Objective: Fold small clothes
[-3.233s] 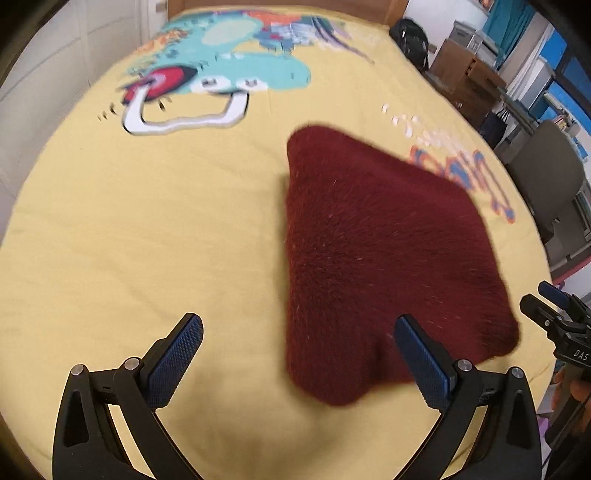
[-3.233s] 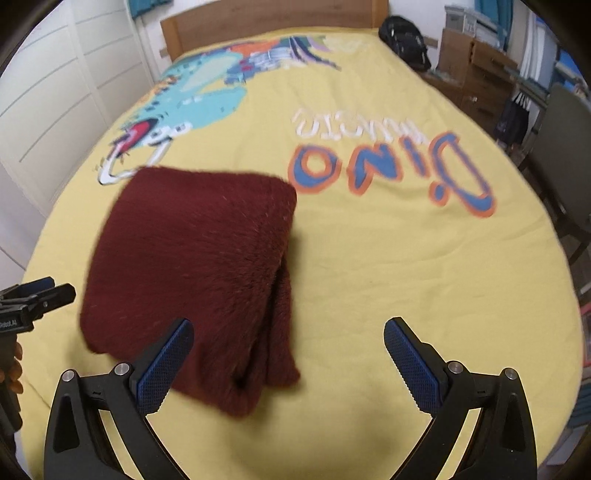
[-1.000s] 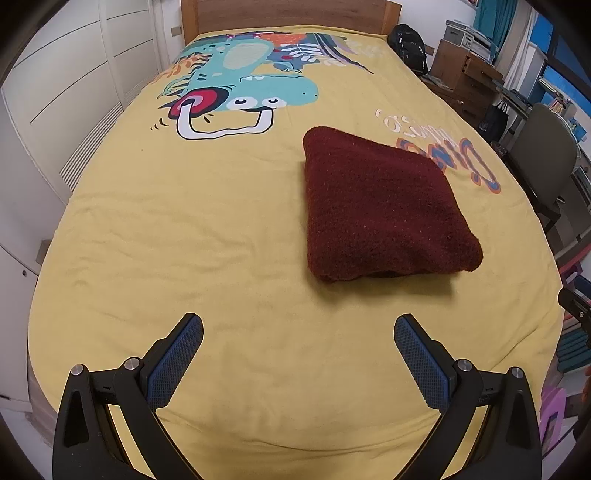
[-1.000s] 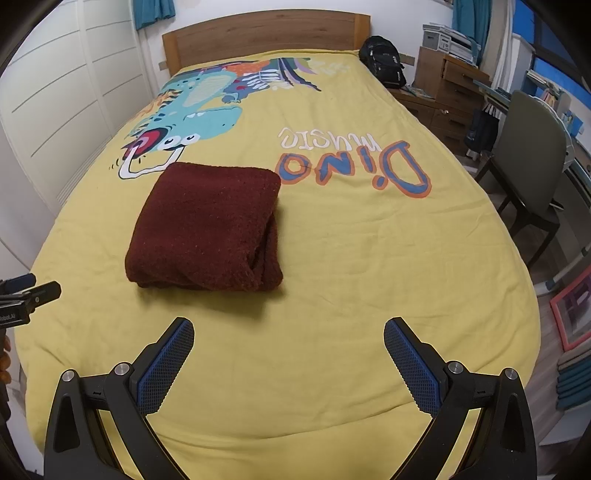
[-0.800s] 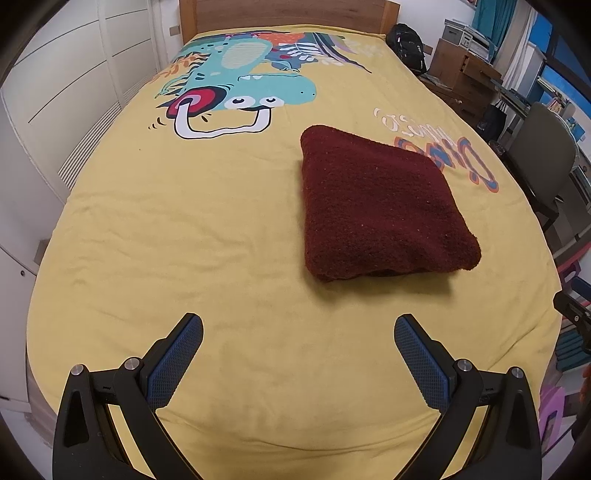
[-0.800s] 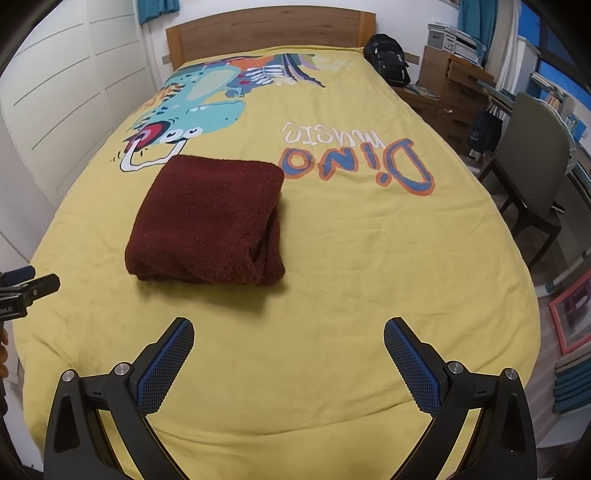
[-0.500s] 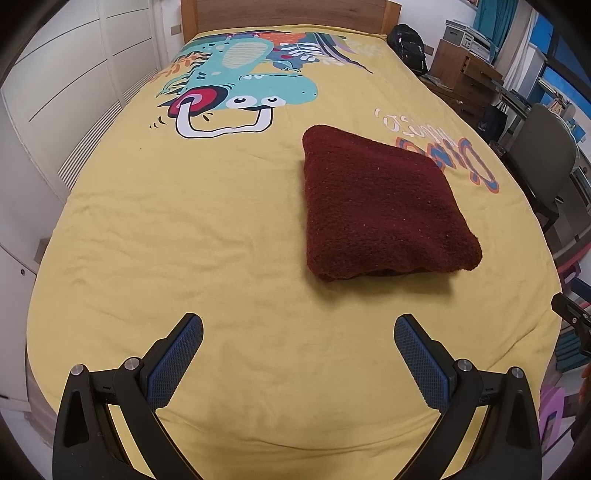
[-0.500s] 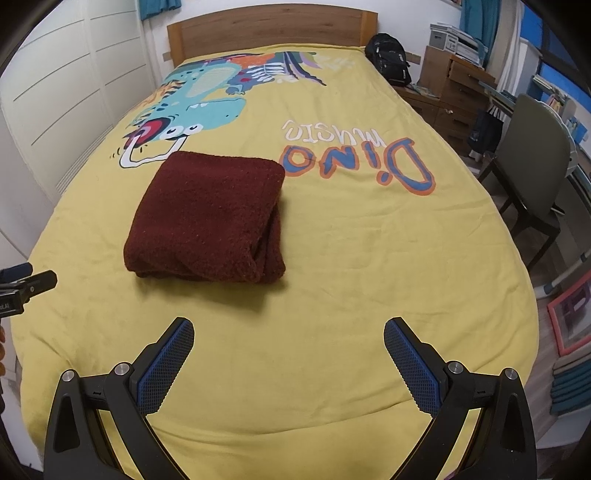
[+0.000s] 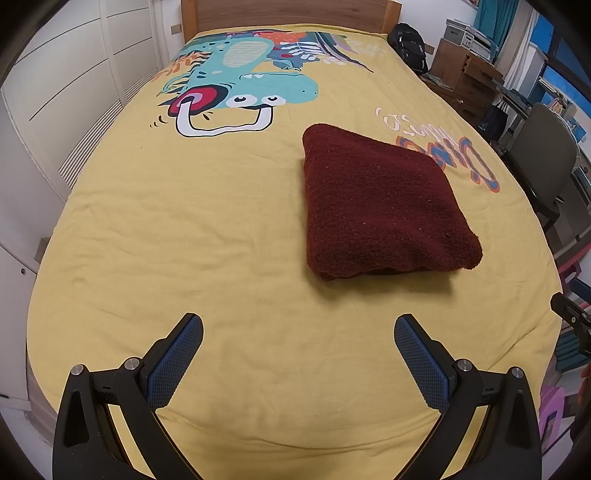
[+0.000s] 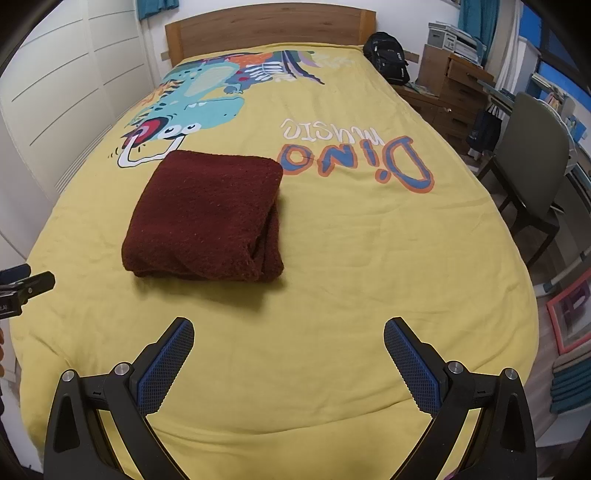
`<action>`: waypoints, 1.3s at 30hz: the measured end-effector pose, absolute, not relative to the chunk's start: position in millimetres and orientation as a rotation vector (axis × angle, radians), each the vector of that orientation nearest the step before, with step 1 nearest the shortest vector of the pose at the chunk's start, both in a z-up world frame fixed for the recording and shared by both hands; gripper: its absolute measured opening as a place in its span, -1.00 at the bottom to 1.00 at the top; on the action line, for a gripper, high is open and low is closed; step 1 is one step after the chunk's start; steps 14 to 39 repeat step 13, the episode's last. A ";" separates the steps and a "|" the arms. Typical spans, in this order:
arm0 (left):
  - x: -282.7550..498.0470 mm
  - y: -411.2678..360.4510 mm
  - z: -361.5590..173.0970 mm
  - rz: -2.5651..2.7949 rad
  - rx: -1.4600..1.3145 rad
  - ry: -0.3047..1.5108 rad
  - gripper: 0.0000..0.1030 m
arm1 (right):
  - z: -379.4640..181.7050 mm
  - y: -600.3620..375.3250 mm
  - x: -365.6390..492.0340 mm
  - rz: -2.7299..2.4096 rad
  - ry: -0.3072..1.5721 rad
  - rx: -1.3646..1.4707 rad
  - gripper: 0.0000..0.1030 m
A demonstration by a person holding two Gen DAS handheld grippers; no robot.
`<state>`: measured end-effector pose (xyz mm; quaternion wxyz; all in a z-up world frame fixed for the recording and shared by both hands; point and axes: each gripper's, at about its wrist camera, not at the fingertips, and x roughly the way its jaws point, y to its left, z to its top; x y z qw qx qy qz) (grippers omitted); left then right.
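A dark red fuzzy garment (image 9: 380, 206) lies folded into a thick rectangle on the yellow bedspread (image 9: 207, 229). It also shows in the right wrist view (image 10: 207, 218), with its folded edges facing right. My left gripper (image 9: 298, 349) is open and empty, held back near the foot of the bed, apart from the garment. My right gripper (image 10: 289, 349) is open and empty, also well short of the garment. The tip of the left gripper shows at the left edge of the right wrist view (image 10: 26, 288).
The bedspread has a dinosaur print (image 9: 240, 92) and "Dino music" lettering (image 10: 354, 155). A wooden headboard (image 10: 269, 26) is at the far end. A grey chair (image 10: 532, 166), wooden drawers (image 10: 458, 88) and a black backpack (image 10: 388, 55) stand to the right. White wardrobe doors (image 10: 55, 103) line the left.
Over three seconds both grippers have pulled back from the garment toward the foot of the bed. In the last second the views have barely shifted; the garment lies still.
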<state>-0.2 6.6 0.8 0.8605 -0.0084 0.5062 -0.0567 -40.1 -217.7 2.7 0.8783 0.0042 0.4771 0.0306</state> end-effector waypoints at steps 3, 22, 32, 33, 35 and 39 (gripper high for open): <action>-0.2 6.6 0.9 -0.120 -0.018 1.063 0.98 | 1.0 -219.0 -40.0 0.063 0.999 0.010 0.99; -0.7 5.4 -0.5 -0.121 -0.008 1.067 0.98 | 0.2 -220.0 -39.5 0.063 1.000 0.015 0.99; -0.7 5.4 -0.5 -0.121 -0.008 1.067 0.98 | 0.2 -220.0 -39.5 0.063 1.000 0.015 0.99; -0.7 5.4 -0.5 -0.121 -0.008 1.067 0.98 | 0.2 -220.0 -39.5 0.063 1.000 0.015 0.99; -0.7 5.4 -0.5 -0.121 -0.008 1.067 0.98 | 0.2 -220.0 -39.5 0.063 1.000 0.015 0.99; -0.7 5.4 -0.5 -0.121 -0.008 1.067 0.98 | 0.2 -220.0 -39.5 0.063 1.000 0.015 0.99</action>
